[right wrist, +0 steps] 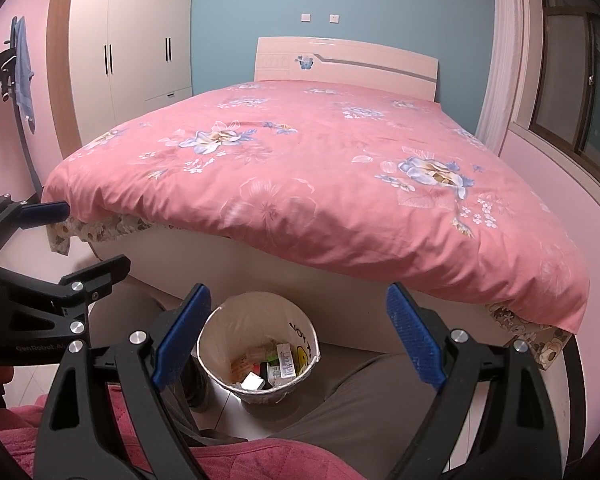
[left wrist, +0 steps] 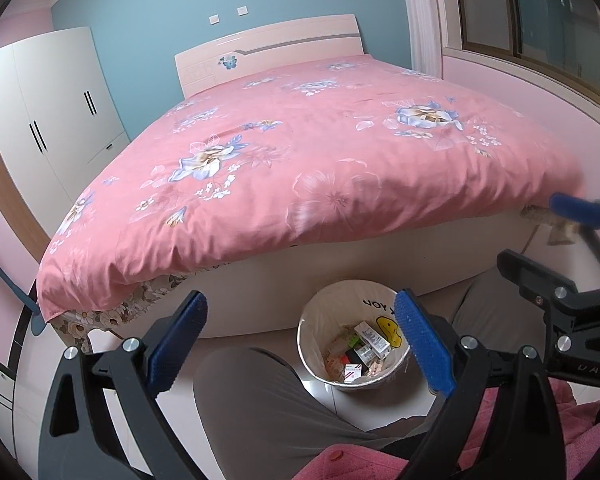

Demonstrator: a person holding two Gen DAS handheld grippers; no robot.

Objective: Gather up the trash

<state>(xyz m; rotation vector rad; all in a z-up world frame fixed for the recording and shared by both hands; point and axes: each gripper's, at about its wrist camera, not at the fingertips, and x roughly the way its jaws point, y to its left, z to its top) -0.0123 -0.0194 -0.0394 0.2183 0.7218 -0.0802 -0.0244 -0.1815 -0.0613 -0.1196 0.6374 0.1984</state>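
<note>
Trash [left wrist: 360, 354] sits in bin [left wrist: 316, 360], below and ahead of both claws. Left claw [left wrist: 300, 344] released, empty. Right claw [right wrist: 300, 344] released, empty.

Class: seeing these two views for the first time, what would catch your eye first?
The big pink floral quilt spread across the bed fills the middle. Below it, on the floor between the person's grey-trousered knees, stands a small white bin holding cartons and wrappers, framed by each open blue-padded gripper.
</note>
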